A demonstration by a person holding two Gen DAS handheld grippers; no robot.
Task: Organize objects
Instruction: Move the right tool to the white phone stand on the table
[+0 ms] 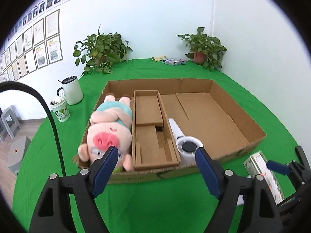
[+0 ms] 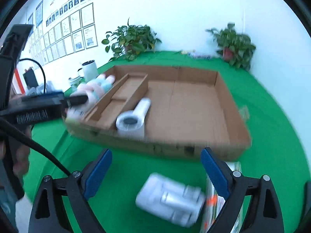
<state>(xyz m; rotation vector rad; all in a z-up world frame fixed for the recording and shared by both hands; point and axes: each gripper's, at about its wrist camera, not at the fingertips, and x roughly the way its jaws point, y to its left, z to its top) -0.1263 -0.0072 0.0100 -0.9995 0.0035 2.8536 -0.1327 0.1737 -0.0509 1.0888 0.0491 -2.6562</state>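
Note:
A shallow cardboard box [image 1: 241,114] lies on the green cloth. In its left strip lies a pink pig plush [image 1: 108,128], beside a narrow cardboard insert [image 1: 149,132]. To the right of the insert rests a white round-headed device [image 1: 186,145]. My left gripper [image 1: 157,153] hovers open over the box's near edge, nothing between its fingers. My right gripper [image 2: 155,155] is open in front of the box [image 2: 194,106], above a white packet [image 2: 169,200] on the cloth. A green-and-white carton [image 2: 219,200] lies by its right finger. The right wrist view is blurred.
Two potted plants [image 1: 101,50] [image 1: 204,48] stand at the back wall, with a small patterned pack [image 1: 174,61] between them. A white jug [image 1: 72,90] and a patterned cup [image 1: 61,110] stand near the table's left edge. A black cable [image 1: 52,120] arcs at left.

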